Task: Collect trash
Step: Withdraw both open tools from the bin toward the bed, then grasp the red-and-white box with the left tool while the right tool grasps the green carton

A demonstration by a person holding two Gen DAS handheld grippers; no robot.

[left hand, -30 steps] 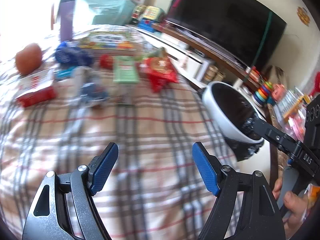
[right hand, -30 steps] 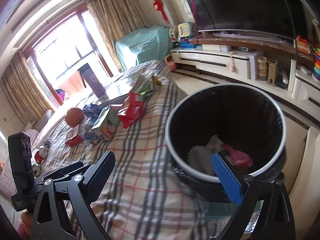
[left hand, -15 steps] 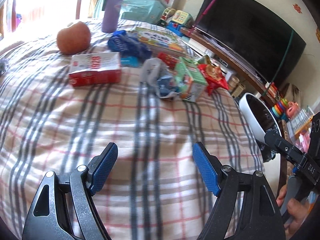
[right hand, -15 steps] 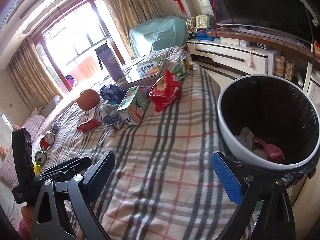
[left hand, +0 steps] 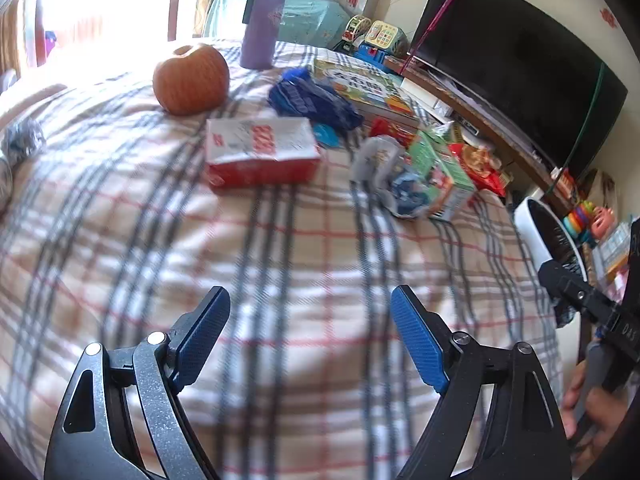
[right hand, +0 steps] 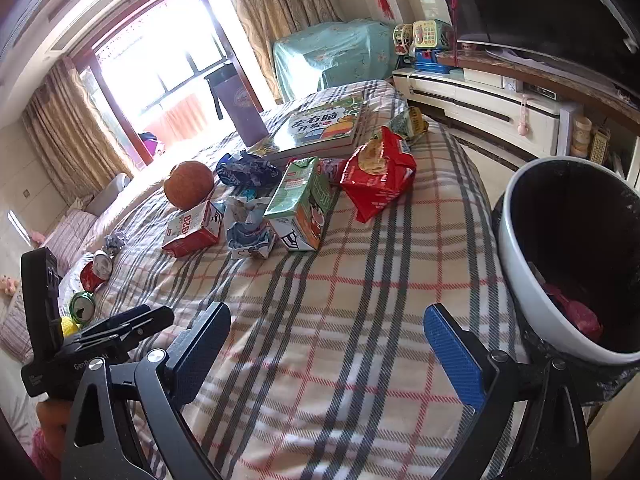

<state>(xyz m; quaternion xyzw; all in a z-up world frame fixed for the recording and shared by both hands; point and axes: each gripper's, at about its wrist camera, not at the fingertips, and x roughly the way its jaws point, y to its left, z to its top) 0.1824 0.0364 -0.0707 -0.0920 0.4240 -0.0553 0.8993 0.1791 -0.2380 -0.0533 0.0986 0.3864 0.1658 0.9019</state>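
Observation:
Litter lies in a cluster on the plaid blanket (left hand: 280, 264): a red and white carton (left hand: 260, 150) (right hand: 194, 226), a crumpled grey-blue wrapper (left hand: 390, 178) (right hand: 250, 226), a green drink carton (left hand: 440, 174) (right hand: 302, 204), a red snack bag (left hand: 478, 166) (right hand: 376, 174) and a crumpled dark blue bag (left hand: 316, 100) (right hand: 246, 170). My left gripper (left hand: 310, 336) hovers over bare blanket short of the cluster, jaws opening, nothing between them. My right gripper (right hand: 326, 350) is open and empty too. The white bin (right hand: 560, 256) (left hand: 536, 236) with a black liner stands at the blanket's right edge, holding pink trash.
An orange fruit (left hand: 190, 78) (right hand: 188, 184), a purple flask (left hand: 260, 20) and a picture book (right hand: 320, 124) sit behind the litter. Crushed cans (right hand: 94, 276) lie far left. A TV (left hand: 520, 60) and low cabinet (right hand: 480, 106) run along the right.
Both views have swung left from the bin toward the litter, which now looks nearer and more central. The left jaws stand slightly wider.

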